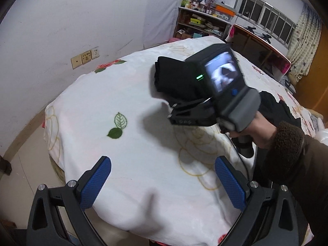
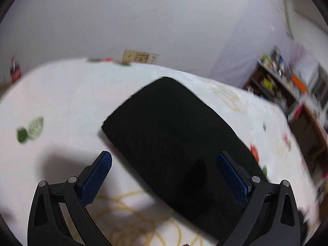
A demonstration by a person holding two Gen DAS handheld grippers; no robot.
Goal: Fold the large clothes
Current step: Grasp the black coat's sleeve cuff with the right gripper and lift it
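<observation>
Folded black garment (image 2: pixel 174 143) — a thick dark bundle — lies on the bed (image 1: pixel 133 143), on a white blanket printed with roses and green leaves. From our left wrist view the same garment (image 1: pixel 174 78) sits toward the far side of the bed, its stacked layers showing at the near-left edge, partly hidden behind the right claw's body.

Our right claw (image 2: pixel 164 174) hovers just above the near end of the garment with its blue-padded fingers spread wide and nothing between them; one blue pad (image 2: pixel 231 178) stands over the black cloth and the other (image 2: pixel 96 176) over bare blanket. From the left wrist camera we see this right claw (image 1: pixel 171 110) from the side, gripped by our right hand (image 1: pixel 252 131) in a dark fleece-cuffed sleeve, its small screen lit and a green light glowing beside it. Whether it touches the cloth we cannot tell.

Our left claw (image 1: pixel 163 176) is likewise released, fingers apart, holding nothing — it hangs over the near part of the bed, well apart from the garment.

More dark clothing (image 1: pixel 274 104) lies heaped at the right side of the bed behind our right hand. Beyond the bed stand a white wall with a row of sockets (image 1: pixel 85 57), a cluttered shelf (image 1: pixel 203 20), and a window with a patterned curtain (image 1: pixel 305 47).
</observation>
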